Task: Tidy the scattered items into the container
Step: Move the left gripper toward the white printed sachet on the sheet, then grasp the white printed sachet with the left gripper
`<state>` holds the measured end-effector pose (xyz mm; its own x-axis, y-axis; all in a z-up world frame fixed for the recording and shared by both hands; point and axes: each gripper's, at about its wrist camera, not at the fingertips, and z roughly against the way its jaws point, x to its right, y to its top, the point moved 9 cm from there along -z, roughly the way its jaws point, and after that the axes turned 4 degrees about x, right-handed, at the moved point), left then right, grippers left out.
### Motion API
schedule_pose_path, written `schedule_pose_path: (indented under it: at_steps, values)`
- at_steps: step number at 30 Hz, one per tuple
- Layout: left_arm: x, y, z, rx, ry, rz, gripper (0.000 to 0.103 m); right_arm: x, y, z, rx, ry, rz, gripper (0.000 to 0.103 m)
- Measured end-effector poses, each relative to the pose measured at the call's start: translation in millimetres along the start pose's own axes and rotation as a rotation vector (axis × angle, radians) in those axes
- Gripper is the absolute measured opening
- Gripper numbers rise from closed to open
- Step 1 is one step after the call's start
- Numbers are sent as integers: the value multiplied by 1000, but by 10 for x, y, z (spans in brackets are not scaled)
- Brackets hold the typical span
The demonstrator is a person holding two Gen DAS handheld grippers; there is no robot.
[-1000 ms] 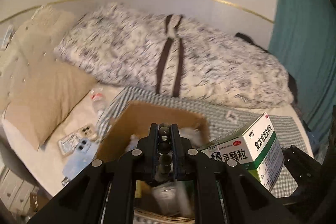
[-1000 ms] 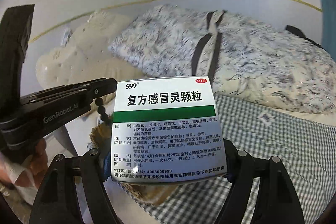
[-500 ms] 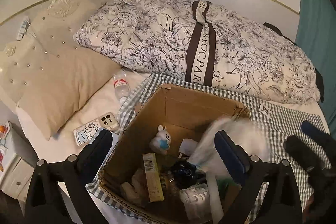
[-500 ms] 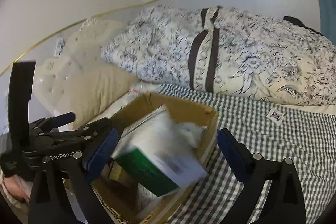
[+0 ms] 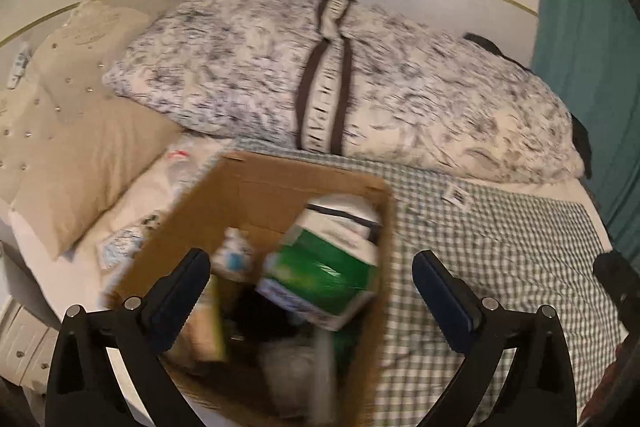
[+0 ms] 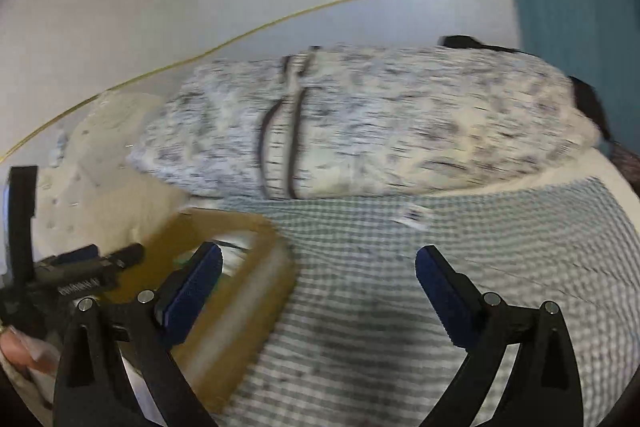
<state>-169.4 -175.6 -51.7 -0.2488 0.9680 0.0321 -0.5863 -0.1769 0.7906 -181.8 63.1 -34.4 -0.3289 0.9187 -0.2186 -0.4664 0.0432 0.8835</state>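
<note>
An open cardboard box [image 5: 280,183] stands on the bed, blurred by motion. Inside lies a green and white medicine box [image 5: 324,267], tilted against the right wall, among several other small items. My left gripper [image 5: 312,263] hovers over the box, open, with nothing between its pads. My right gripper [image 6: 320,257] is open and empty too, out over the checked blanket [image 6: 440,235] to the right of the cardboard box [image 6: 244,291]. The left gripper [image 6: 80,269] shows at that view's left edge, with a thumb [image 6: 20,349] below it.
A plastic bottle [image 5: 180,163] and a blue and white phone case [image 5: 120,247] lie on the sheet left of the box. A beige pillow [image 5: 80,167] is further left, a rolled floral duvet [image 5: 400,95] behind, a teal curtain [image 5: 580,67] at right.
Both grippers have opened. The medicine box left the right gripper and dropped into the cardboard box; the left gripper let go of dark beads. The right gripper swung right, over the blanket.
</note>
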Motion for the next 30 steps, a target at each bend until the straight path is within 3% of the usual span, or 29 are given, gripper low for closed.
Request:
schedule_pose_path:
  at_steps: [5,11,17,22,30]
  values:
    - [791,-47,-152,1,-62,-62,103,791,-253,205,-17,-150,-17,98]
    - [1668,-143,-562,-32,-120,-137,103,1559,-432,226,-48,-236,-47,98]
    - [2201,-188,-1197,-67,-141,-154,103,2095,-328,-76,-53,-267,-80,98]
    - [2470,-136,-1976,-107,-140,-145,103,2403,-223,-518,-52,-251,-94,98]
    - [2799,-114,-2995,-148,-98,-179,103,2868,-347,-1239,-153,-218,-171,98]
